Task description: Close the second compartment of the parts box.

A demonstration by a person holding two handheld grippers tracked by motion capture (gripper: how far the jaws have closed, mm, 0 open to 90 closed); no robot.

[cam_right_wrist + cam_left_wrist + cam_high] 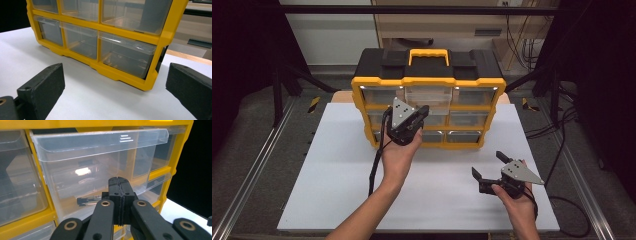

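Left gripper (119, 195) clenched empty, nosing at middle drawer (100, 165) of organizer (428, 95); drawer sitting slightly out, closing unfinished. Right gripper (490, 165) released, waiting on table (337, 165).

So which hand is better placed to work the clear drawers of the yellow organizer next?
Probably the left. The left gripper, jaws shut, is right up at a middle drawer of the organizer. The right gripper sits open over the white table, apart from the organizer's front.
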